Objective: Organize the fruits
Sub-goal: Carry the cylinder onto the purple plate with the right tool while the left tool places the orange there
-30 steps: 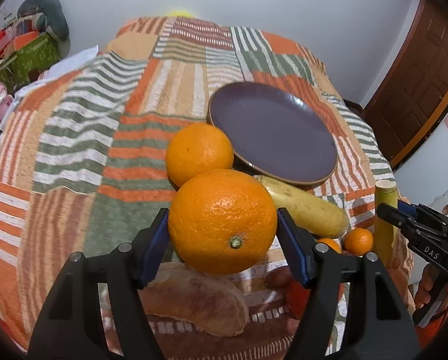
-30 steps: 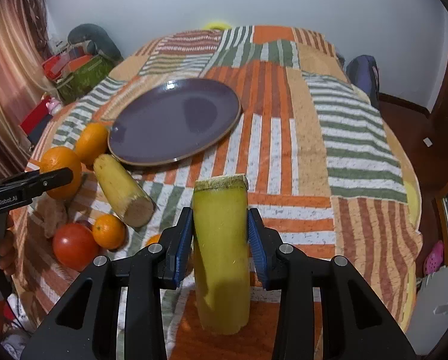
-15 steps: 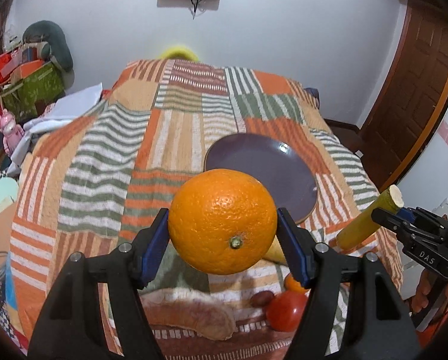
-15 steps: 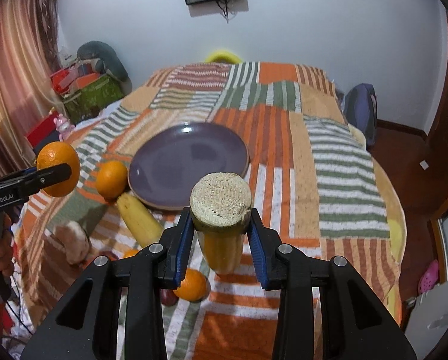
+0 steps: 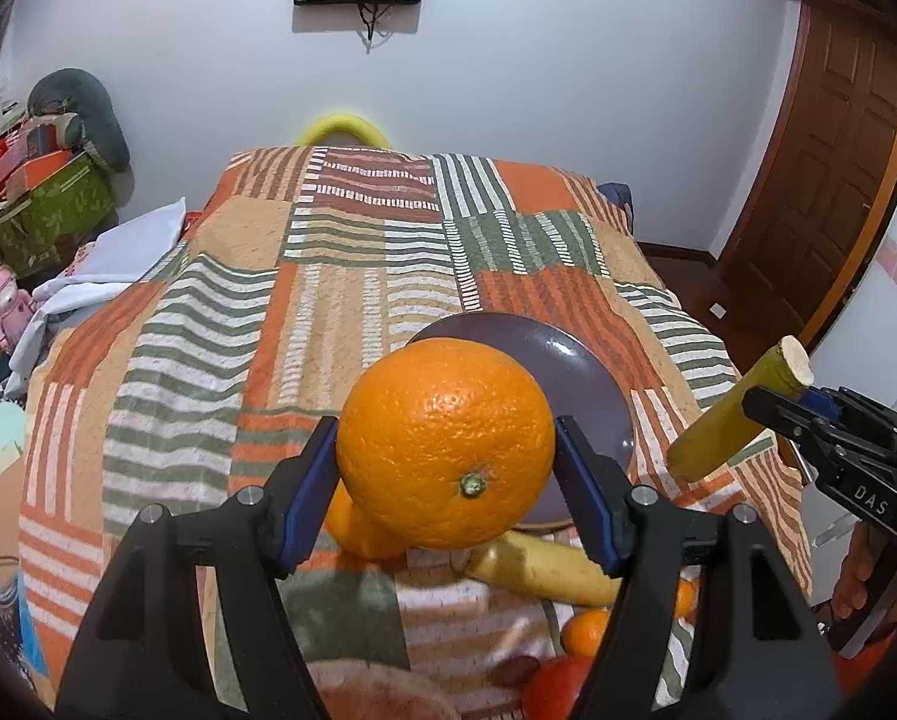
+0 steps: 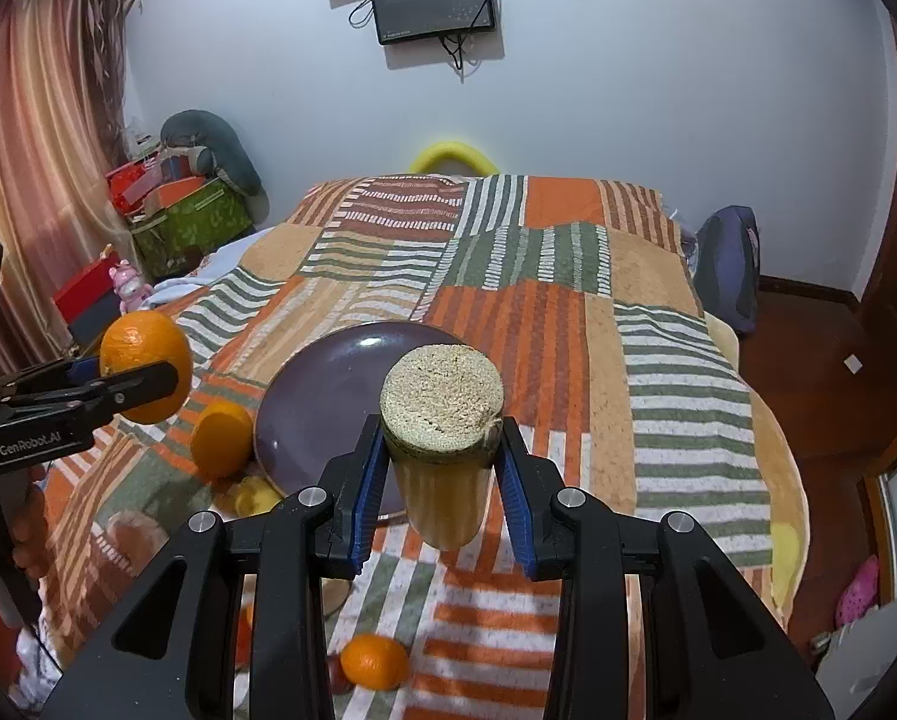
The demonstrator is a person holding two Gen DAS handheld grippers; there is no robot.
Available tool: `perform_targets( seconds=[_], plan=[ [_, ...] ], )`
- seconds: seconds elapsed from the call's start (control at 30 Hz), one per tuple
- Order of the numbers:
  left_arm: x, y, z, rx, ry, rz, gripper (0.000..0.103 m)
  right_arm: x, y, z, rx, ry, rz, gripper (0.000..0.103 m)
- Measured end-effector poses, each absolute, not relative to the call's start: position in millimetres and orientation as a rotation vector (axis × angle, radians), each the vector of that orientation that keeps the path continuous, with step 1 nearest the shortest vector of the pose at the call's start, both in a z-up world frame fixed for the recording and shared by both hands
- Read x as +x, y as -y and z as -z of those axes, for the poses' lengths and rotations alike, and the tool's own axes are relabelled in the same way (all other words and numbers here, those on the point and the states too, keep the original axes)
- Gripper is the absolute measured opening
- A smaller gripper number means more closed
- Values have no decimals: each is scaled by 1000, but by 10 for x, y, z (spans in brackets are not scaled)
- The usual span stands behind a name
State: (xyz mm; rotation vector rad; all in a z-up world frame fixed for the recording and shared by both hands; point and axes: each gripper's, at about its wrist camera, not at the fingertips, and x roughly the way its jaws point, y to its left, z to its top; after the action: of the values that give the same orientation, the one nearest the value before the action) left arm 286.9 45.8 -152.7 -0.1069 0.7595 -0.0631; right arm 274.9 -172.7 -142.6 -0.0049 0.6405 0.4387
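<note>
My left gripper [image 5: 446, 468] is shut on a large orange [image 5: 445, 443], held in the air above the near end of the bed; it also shows in the right wrist view [image 6: 145, 366]. My right gripper [image 6: 441, 480] is shut on a yellow sugarcane piece [image 6: 442, 438], tilted with its cut end up; it also shows in the left wrist view [image 5: 736, 414]. A purple plate [image 6: 328, 396] lies on the striped quilt beyond both grippers. A second orange [image 6: 221, 439], another yellow cane piece [image 5: 544, 570], a small mandarin [image 6: 373, 660] and a red tomato [image 5: 559, 690] lie near the plate.
The patchwork quilt [image 5: 340, 300] covers the whole bed. Boxes and a stuffed toy [image 6: 190, 204] stand at the far left by a curtain. A wooden door [image 5: 832, 180] is at the right. A backpack [image 6: 727, 264] sits beside the bed's far right.
Both grippers have risen well above the bed with their loads. The cane piece has tilted from upright so its cut end faces the camera. The fruits on the quilt have not moved.
</note>
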Motion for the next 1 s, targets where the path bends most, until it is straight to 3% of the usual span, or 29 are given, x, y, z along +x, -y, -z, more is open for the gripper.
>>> perform_targets(
  seconds=[1.0],
  plan=[
    [3956, -321, 2221, -78, -938, 64, 69, 3624, 1234, 1708, -30, -720, -524, 33]
  ],
)
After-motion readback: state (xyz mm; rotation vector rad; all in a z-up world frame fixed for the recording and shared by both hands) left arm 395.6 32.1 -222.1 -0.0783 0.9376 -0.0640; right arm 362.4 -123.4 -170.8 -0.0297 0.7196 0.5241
